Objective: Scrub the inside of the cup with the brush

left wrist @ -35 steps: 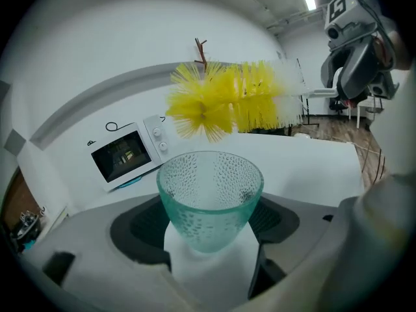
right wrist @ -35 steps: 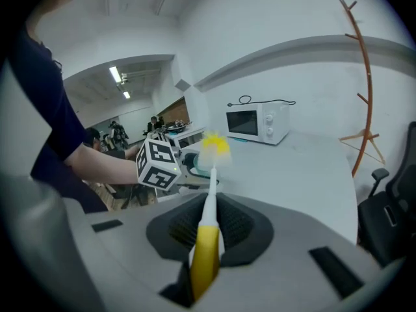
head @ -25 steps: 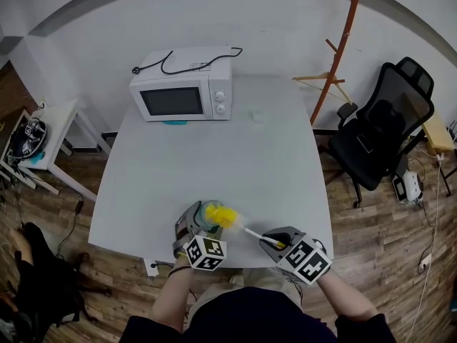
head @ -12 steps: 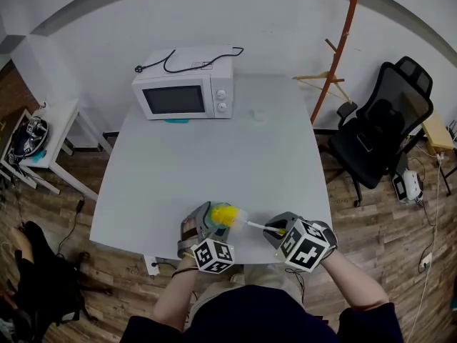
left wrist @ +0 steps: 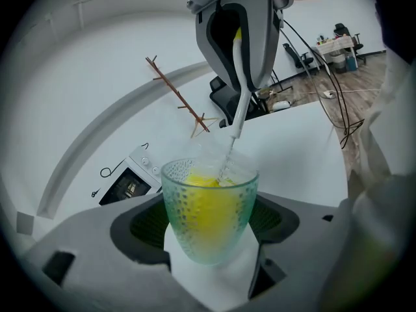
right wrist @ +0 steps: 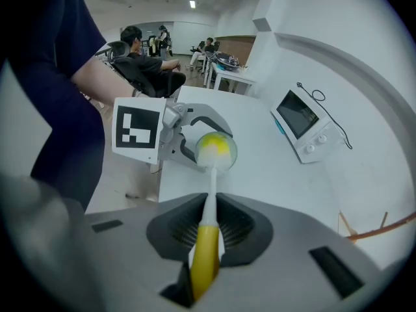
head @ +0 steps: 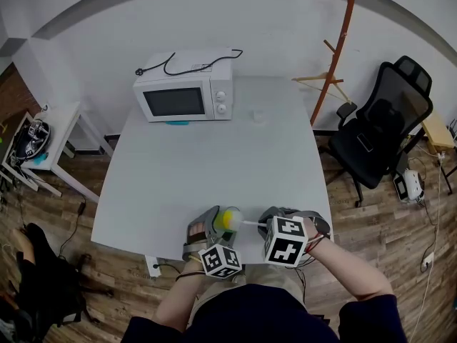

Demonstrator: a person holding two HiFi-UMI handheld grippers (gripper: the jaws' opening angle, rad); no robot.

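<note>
A dimpled pale green glass cup (left wrist: 209, 216) is clamped between the jaws of my left gripper (left wrist: 211, 239), held above the table's near edge (head: 221, 221). The brush (right wrist: 208, 207) has a yellow handle, a thin white stem and a yellow sponge head (right wrist: 216, 149). That head sits inside the cup (right wrist: 218, 142), showing yellow through the glass (left wrist: 207, 207). My right gripper (right wrist: 207, 242) is shut on the brush handle and points at the cup's mouth from the right (head: 268, 227). The brush stem (left wrist: 235, 119) enters the cup from above in the left gripper view.
A white microwave (head: 184, 92) with a black cord on top stands at the table's (head: 214, 163) far left. A small white object (head: 258, 116) lies near it. A black office chair (head: 382, 123) and an orange coat stand (head: 335, 56) are to the right. A side table (head: 36, 145) is at the left.
The brush head has gone from just above the cup's rim down inside it. Both grippers have drawn closer together and shifted slightly right along the table's near edge.
</note>
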